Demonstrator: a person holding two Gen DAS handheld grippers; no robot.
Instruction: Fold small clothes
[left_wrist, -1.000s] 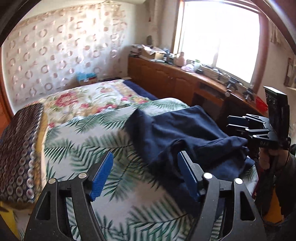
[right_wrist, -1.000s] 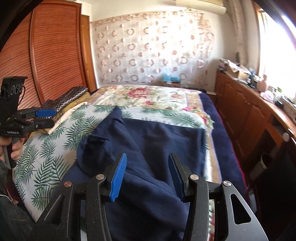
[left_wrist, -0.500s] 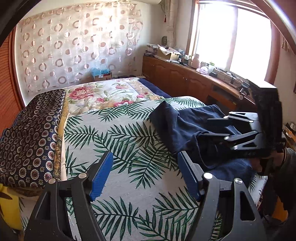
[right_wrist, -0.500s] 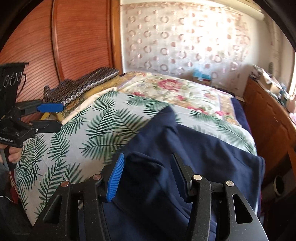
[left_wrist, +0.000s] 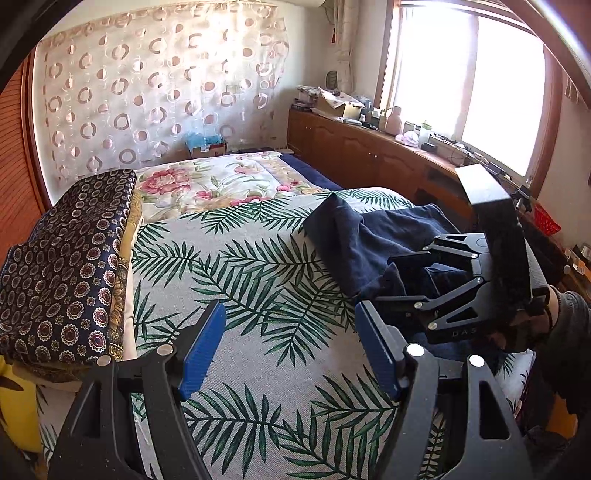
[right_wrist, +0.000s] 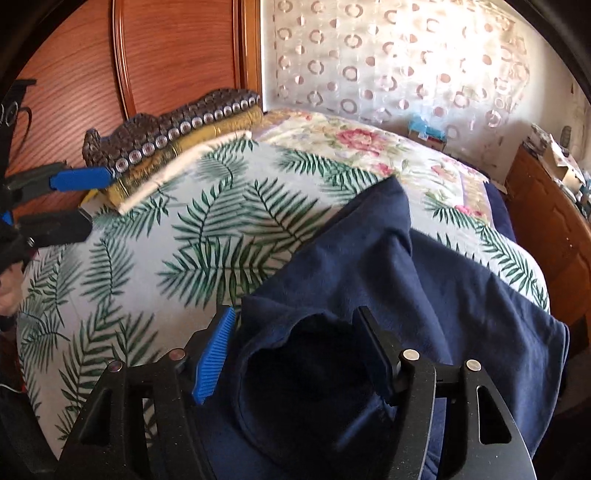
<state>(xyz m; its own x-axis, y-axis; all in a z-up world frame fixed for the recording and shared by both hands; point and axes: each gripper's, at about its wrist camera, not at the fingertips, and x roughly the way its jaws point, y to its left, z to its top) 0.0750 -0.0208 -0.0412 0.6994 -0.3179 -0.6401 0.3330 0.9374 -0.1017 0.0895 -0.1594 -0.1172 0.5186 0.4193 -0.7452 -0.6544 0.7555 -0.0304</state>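
garments: one crumpled navy-blue cotton shirt (right_wrist: 424, 295) on palm-leaf bedspread (left_wrist: 258, 295) | axis: near-right to far-left | left gripper (left_wrist: 291, 354): fingers apart, empty | right gripper (right_wrist: 295, 354): fingers just been widening, cloth between, unpinched

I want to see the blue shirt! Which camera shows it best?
The right wrist view: the blue shirt fills its lower half, crumpled on the leaf-print bed. The left wrist view shows only part of it, behind the right hand-held gripper.

Palm-leaf bedspread (left_wrist: 258, 295), patterned cushion (left_wrist: 62, 266), circle-print curtain (left_wrist: 147, 92), wooden cabinet (left_wrist: 369, 155).
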